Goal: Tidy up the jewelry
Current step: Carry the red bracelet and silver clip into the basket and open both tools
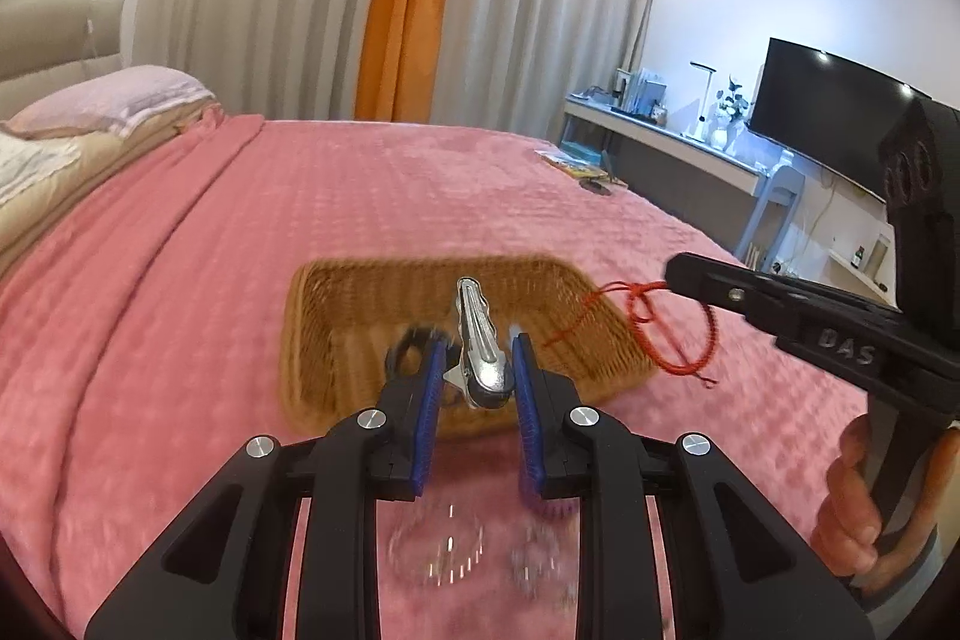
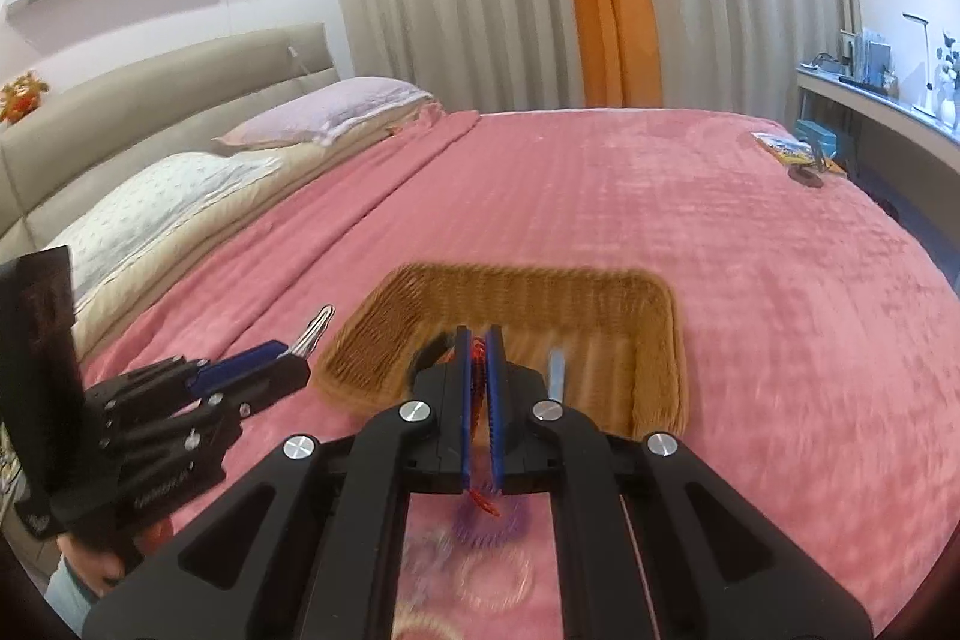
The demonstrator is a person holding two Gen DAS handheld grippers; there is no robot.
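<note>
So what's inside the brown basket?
The wicker basket already holds a black hair tie and a small pale-blue piece. The right gripper and its red string bracelet cover part of the bottom, so more could hide there.

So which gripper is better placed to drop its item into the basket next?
Probably the left. The left gripper holds the silver clip directly above the basket. The right gripper dangles the red cord past the basket's right corner, mostly above the blanket.

Right tool point(image 2: 478, 388) pinching red cord bracelet point(image 2: 477, 370) above wicker basket point(image 2: 654, 340); left tool point(image 2: 282, 361) beside.
</note>
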